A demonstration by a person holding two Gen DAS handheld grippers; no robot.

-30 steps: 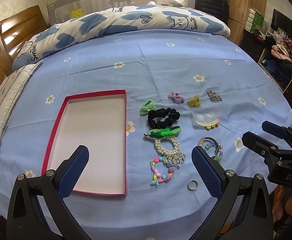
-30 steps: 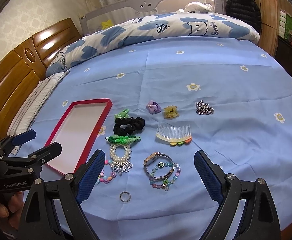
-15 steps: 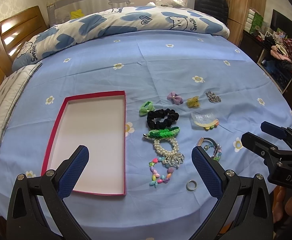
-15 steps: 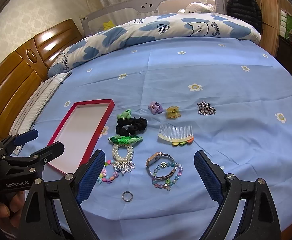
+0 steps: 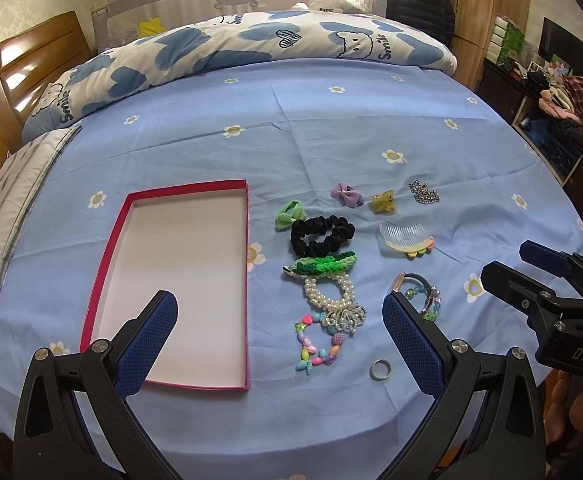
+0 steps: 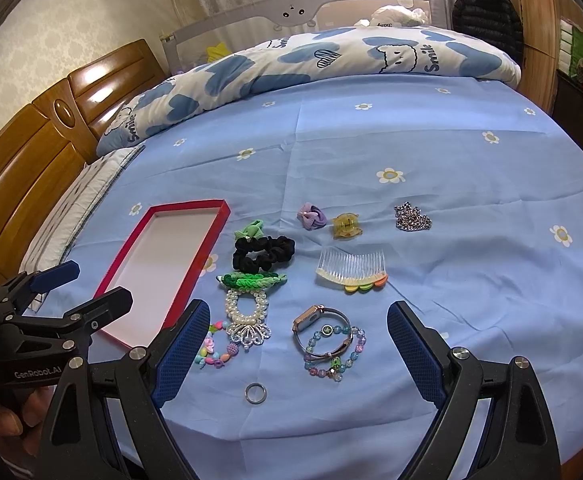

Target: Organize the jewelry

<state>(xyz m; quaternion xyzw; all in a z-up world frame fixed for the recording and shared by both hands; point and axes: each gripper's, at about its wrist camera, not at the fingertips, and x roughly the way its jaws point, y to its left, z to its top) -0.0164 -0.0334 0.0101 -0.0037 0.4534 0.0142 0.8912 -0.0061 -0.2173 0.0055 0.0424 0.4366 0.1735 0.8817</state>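
Observation:
A shallow red-rimmed box [image 5: 103, 268] [image 6: 207, 236] with a white floor lies empty on the blue bedsheet. To its right lie jewelry pieces: a black scrunchie [image 5: 321, 234] [image 6: 263, 254], a green braided band [image 5: 323, 263], a pearl bracelet [image 5: 329, 292] [image 6: 245, 306], a coloured bead bracelet [image 5: 317, 344], a silver ring [image 5: 380, 369] [image 6: 256, 393], a comb [image 5: 405, 238] [image 6: 351, 270], a watch with bead bracelet [image 6: 329, 338] and a silver chain [image 6: 411, 218]. My left gripper [image 5: 279, 334] is open above the near bracelets. My right gripper [image 6: 299, 350] is open over the watch.
A purple bow [image 5: 346, 194], a yellow claw clip [image 5: 383, 202] and a green bow [image 5: 289, 214] lie further back. A rolled duvet [image 5: 231, 52] and a wooden headboard [image 6: 43, 136] bound the far side. A cluttered shelf [image 5: 563, 120] stands to the right.
Both grippers have drifted slightly back and up, so the jewelry sits a little lower and smaller in view. Nothing on the bed has moved.

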